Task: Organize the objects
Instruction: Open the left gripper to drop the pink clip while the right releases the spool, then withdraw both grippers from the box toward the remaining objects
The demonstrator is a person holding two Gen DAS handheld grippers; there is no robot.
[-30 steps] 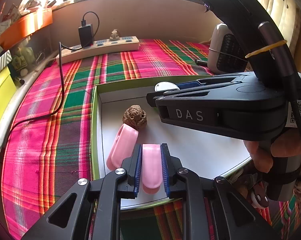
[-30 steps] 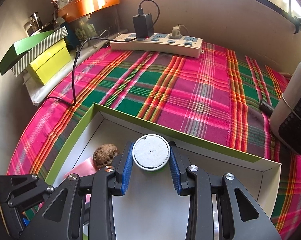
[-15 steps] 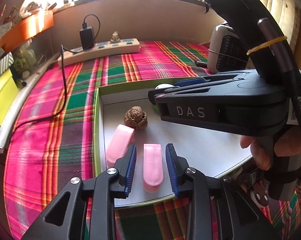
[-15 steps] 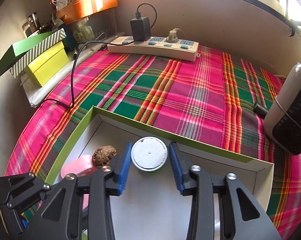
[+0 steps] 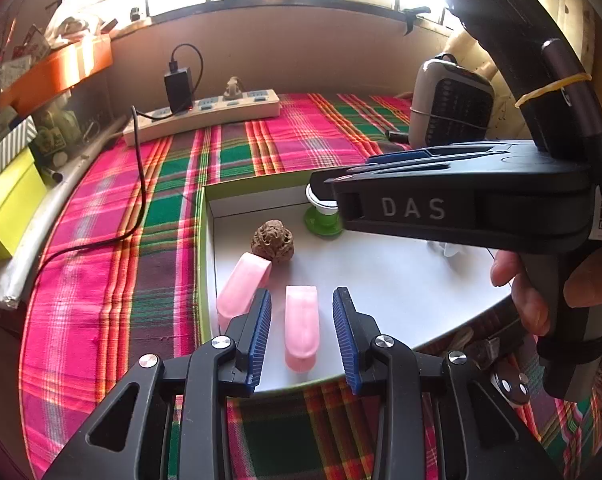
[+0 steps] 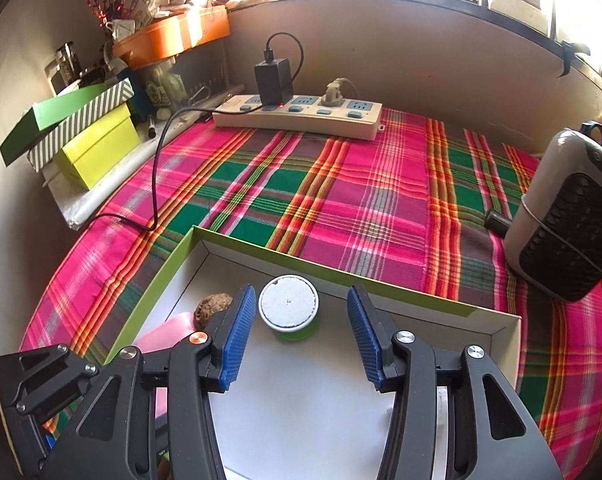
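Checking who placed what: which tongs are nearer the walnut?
Left. The left tongs straddle a pink piece just short of the walnut; the right tongs flank the green cup beside it.

Both wrist views downward; shared tray (image 5: 205, 264)

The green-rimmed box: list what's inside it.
Inside the box lie two pink clips, a brown walnut and a white-topped green cup. The right tongs hide part of the floor, where something small and whitish peeks out, unidentifiable.
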